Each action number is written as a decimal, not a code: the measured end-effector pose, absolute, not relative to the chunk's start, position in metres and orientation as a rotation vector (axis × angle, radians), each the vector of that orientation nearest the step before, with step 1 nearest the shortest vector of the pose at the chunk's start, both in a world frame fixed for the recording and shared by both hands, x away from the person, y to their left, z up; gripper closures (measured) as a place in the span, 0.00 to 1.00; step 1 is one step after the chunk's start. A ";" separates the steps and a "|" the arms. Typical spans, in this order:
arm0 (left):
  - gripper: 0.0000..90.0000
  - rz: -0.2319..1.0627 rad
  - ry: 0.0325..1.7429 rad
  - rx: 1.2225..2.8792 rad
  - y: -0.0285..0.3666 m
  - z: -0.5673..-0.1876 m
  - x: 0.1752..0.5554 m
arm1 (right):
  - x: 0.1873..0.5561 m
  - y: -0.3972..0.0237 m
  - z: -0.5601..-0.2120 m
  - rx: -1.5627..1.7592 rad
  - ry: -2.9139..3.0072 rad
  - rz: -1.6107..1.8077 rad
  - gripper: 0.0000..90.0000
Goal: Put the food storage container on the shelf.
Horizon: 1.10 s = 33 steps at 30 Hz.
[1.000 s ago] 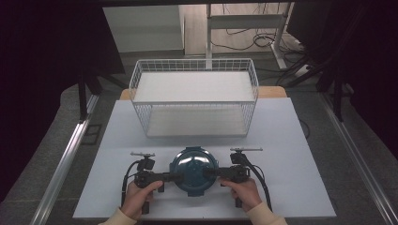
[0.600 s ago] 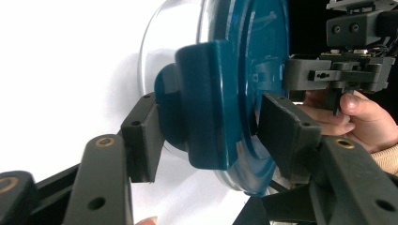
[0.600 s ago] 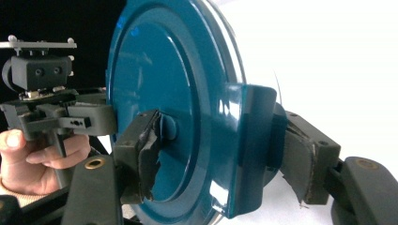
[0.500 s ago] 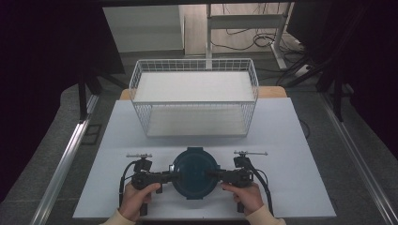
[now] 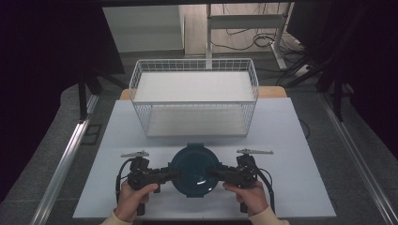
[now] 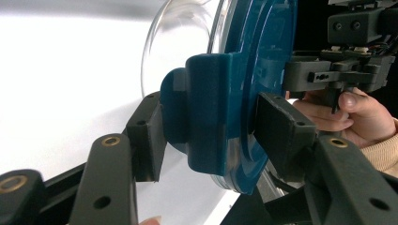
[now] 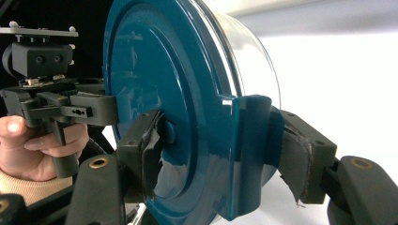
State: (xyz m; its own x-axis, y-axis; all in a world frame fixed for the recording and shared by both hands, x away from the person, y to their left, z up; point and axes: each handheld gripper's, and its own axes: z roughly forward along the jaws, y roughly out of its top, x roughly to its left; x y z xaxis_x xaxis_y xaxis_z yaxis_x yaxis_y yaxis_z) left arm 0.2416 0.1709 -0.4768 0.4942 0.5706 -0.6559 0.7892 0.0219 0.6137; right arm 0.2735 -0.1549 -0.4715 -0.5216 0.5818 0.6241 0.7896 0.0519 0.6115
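White tabletop point(image 5: 300, 140) stands over a grey floor in a dark room, with cables trailing at the back. Near the front edge of the table, between the two hands, is a round glass container with a teal lid point(image 5: 195, 171). In the high view its teal lid faces upward toward the camera. It has no long axis to speak of, being round, but its two clip flaps point left and right, one toward each gripper. In the gripper views the clear bowl point(image 6: 180, 33) shows behind the lid, and nothing can be made out inside it.

Left gripper point(image 5: 171, 174) has its jaws closed on the left clip flap point(image 6: 206, 112), one pad on the lid's face, the other behind the flap; its jaws have just been closing. Right gripper point(image 5: 216, 174) is clamped on the right clip flap point(image 7: 251, 140) in the same way, with torn pad covering visible on both fingers point(image 7: 152, 150). A hand point(image 5: 136, 197) holds each gripper's handle from the bottom edge.

Beyond the container, toward the back of the table, stands a white wire basket point(image 5: 195, 101), apart from it; its floor looks bare.
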 end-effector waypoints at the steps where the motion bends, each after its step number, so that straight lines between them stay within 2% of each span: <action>1: 0.50 -0.245 1.172 1.663 0.171 -0.474 0.241 | 0.272 -0.155 -0.468 -1.401 -2.125 -1.473 0.41; 21: 0.50 -0.154 1.067 1.676 0.171 -0.441 0.239 | 0.263 -0.156 -0.432 -1.324 -2.235 -1.606 0.41; 33: 0.51 -0.099 1.024 1.660 0.180 -0.413 0.253 | 0.277 -0.146 -0.402 -1.267 -2.290 -1.666 0.41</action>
State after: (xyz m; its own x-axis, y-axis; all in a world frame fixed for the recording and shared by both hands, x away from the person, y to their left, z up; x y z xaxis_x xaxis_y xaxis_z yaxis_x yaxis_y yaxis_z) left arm 0.2530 0.1804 -0.4125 0.6190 0.5647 -0.5459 0.6589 0.0049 0.7522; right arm 0.2771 -0.1465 -0.4020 -0.6657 0.5814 0.4677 0.6239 0.0899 0.7763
